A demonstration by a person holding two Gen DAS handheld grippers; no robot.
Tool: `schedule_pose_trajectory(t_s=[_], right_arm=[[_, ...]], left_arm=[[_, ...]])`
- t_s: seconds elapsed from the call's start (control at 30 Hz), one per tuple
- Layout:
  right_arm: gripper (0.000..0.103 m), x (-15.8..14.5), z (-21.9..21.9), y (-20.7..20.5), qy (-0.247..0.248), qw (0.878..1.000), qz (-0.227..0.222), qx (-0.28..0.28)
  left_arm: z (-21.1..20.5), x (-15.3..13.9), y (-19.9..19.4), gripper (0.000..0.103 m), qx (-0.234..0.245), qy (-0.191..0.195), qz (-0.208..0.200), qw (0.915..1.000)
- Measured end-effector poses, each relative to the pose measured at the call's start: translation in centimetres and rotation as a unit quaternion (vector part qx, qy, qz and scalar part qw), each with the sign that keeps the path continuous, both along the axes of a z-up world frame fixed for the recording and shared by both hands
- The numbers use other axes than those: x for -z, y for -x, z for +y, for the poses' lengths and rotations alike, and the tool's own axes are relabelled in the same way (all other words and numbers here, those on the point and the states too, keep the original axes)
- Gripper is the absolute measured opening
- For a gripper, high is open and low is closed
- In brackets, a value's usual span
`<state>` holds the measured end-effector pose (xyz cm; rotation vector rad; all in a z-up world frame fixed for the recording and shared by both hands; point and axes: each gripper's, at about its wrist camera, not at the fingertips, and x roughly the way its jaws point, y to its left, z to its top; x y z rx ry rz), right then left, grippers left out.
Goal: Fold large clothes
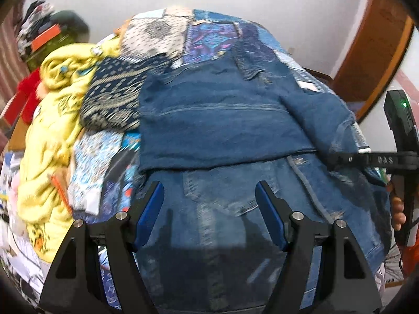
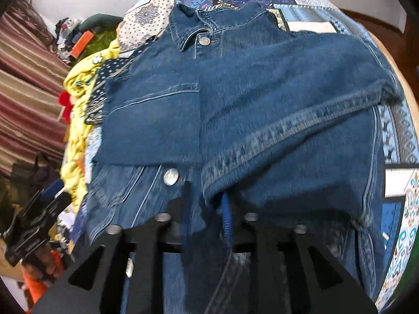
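Note:
A blue denim jacket (image 1: 222,120) lies flat on a patchwork quilt (image 1: 209,36), collar (image 2: 193,26) at the far end. One sleeve (image 2: 288,120) is folded across its front, and the other side is folded in too. My left gripper (image 1: 209,196) hovers open over the jacket's near hem with nothing between its blue pads. My right gripper (image 2: 207,201) sits low at the folded sleeve's cuff end. Its fingers stand slightly apart, the cuff's edge lies at their tips, and the pads do not squeeze it. A metal button (image 2: 171,176) shows just left of them.
A crumpled yellow garment (image 1: 52,130) and a navy patterned cloth (image 1: 112,96) lie left of the jacket. More clothes are piled at the far left (image 1: 39,31). A wooden door frame (image 1: 371,52) stands at the right and a striped curtain (image 2: 23,91) at the left.

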<state>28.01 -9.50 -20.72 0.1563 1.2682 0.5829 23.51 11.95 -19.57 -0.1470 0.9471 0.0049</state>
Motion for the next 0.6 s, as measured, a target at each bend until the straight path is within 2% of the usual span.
schedule_pose_trajectory(t_s=[0.03,0.07,0.13,0.27,0.37,0.47,0.6], right_arm=[[0.043,-0.2,-0.4,0.3,-0.006,1.0,0.002,-0.003],[0.045,-0.7,-1.0,0.7,-0.008,1.0,-0.005,-0.004],[0.046,-1.6,-2.0,1.5,0.004,0.999,-0.039,0.004],[0.046,-4.1,-5.7,2.4,0.042,0.991,-0.117,0.055],[0.049,-5.4,-8.8,2.5,0.05,0.982,-0.15,0.099],[0.051,-6.1,-11.5,2.5,0.065,0.973,-0.172,0.137],[0.052,-5.9,-14.1,2.2,0.076,0.968,-0.175,0.166]], left_arm=[[-0.5,-0.3,-0.4,0.071,0.007,-0.002,-0.002,1.0],[-1.3,-0.8,-0.9,0.071,0.016,-0.005,-0.006,0.9998],[-2.6,-1.5,-1.8,0.071,0.034,-0.008,-0.014,0.9993],[-6.3,-3.3,-4.2,0.071,0.08,-0.006,-0.026,0.9964],[-9.3,-4.3,-6.2,0.071,0.12,0.004,-0.028,0.9923],[-12.4,-4.6,-8.5,0.071,0.166,0.015,-0.009,0.9861],[-16.7,-4.3,-11.2,0.071,0.214,0.001,0.007,0.9768]])
